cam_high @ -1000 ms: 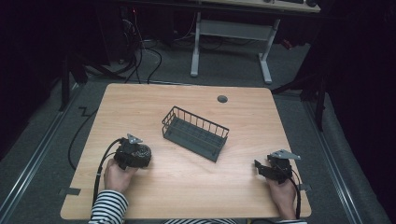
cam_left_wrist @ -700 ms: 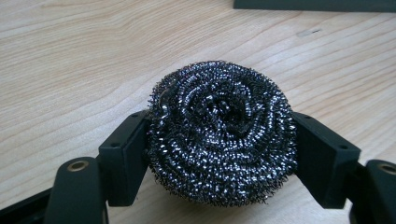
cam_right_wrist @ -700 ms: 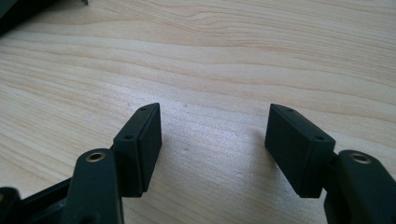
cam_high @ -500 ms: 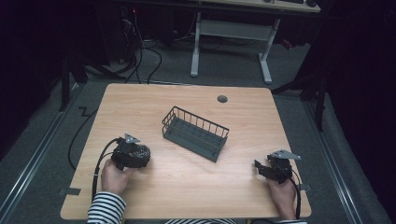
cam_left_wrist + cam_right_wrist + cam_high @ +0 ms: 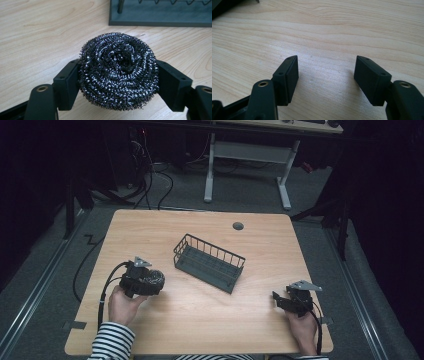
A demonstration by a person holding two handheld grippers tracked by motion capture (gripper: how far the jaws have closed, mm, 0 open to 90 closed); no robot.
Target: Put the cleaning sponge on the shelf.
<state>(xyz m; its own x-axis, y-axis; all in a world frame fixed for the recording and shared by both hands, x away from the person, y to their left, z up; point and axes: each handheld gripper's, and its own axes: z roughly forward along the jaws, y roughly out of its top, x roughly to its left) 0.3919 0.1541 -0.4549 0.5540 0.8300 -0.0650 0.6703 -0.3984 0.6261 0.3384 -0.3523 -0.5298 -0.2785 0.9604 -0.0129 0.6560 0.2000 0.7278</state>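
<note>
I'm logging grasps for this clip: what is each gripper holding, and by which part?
The left gripper clamps a steel wool scourer by its two opposite sides. The right gripper holds nothing, jaws apart.

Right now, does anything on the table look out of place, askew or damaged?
Nothing looks damaged or spilled. The wire basket sits at an angle to the table edges, upright and empty. The steel scourer is clamped squarely in the left tool. The right tool stands open over bare wood.

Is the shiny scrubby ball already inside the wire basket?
No, the steel scouring ball is squeezed between the left tongs, while the wire basket sits apart on the table.
</note>
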